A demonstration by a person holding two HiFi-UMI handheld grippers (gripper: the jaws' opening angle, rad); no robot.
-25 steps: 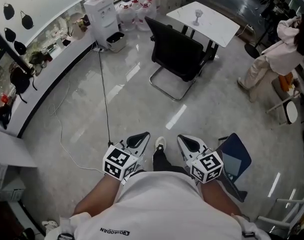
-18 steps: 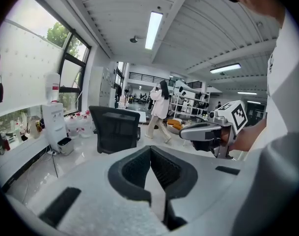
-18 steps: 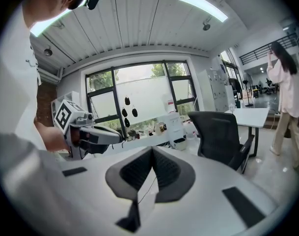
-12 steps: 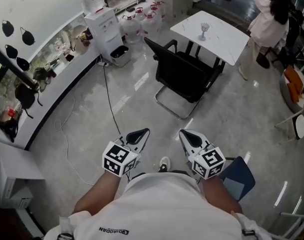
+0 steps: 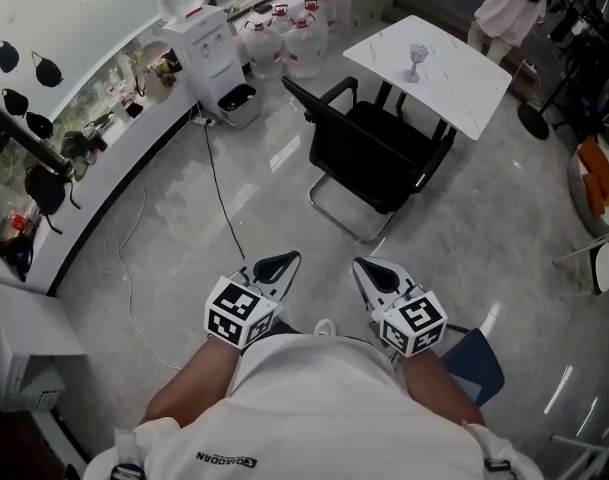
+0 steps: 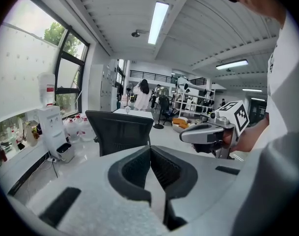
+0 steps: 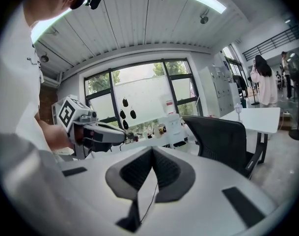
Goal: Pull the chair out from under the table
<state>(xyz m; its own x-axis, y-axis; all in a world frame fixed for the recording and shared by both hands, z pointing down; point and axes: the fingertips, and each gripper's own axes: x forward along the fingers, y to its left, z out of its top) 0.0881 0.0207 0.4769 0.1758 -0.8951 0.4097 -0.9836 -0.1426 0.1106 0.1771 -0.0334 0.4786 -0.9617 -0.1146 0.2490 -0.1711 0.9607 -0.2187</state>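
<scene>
Well short of the chair [image 5: 369,158], both tongs are held low in front of the wearer's white shirt, side by side with a gap between them, tips aimed at the chair's back. The left tongs [image 5: 279,266] are clenched on nothing: the left gripper view shows their dark pads meeting in a tight seam, with the chair far beyond them. The right tongs [image 5: 371,270] are likewise clenched and empty, the pads pressed together in the right gripper view, with the chair off to their right. Each tool carries a marker cube [image 5: 238,314] at its rear. The chair is black, with armrests and a bent metal sled base. It stands on the glossy grey floor [image 5: 174,258], back turned to the tongs, and the front of its seat is tucked under the near edge of the white counter [image 5: 464,83]. Beyond the chair, a stemmed glass [image 5: 417,58] stands upright on the counter. Left of the chair a white dispenser [image 5: 206,40] stands by the wall, with a cluster of jugs [image 5: 284,43] just beside it, between it and the counter. A black cable [image 5: 216,188] runs over the floor from the dispenser's foot, passing left of the chair toward the left tongs. Past the counter, farthest from the chair, stands a person [image 5: 504,3] in a pale top.
</scene>
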